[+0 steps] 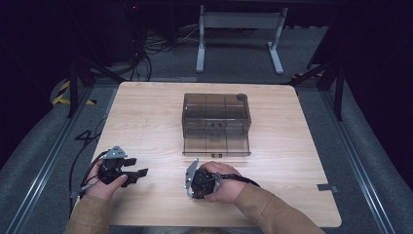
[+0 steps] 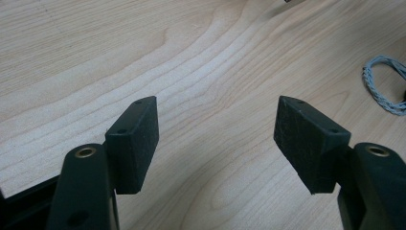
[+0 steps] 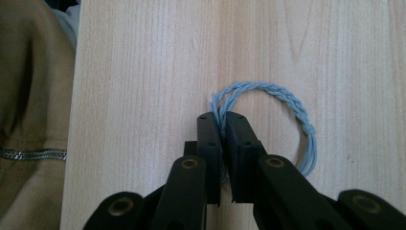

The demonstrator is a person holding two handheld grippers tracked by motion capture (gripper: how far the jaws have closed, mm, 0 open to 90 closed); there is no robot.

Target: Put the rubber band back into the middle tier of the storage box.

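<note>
Pinched at one edge, a loop of pale blue braided cord (image 3: 282,108) lies flat on the light wooden table (image 1: 146,112), its strands caught between the nearly closed jaws of the right gripper (image 3: 222,117) as seen in the right gripper view; the rest of the ring curves away to one side of the jaws, with a small knot on its far arc. From the high view, the right gripper (image 1: 191,179) rests near the front edge of the table in the person's right hand (image 1: 219,183), a tan sleeve (image 1: 272,209) running back from the wrist, and the cord itself is too small to make out there. Well to the side, the left gripper (image 1: 139,174) sits low over the table in the left hand (image 1: 104,183), its jaws spread wide with only bare wood grain between them in the left gripper view (image 2: 215,129); part of the blue cord (image 2: 385,84) shows at that frame's edge. Beyond both hands, a smoky translucent plastic organiser box (image 1: 216,124) with inner compartments stands near the middle of the table, apart from either gripper.
</note>
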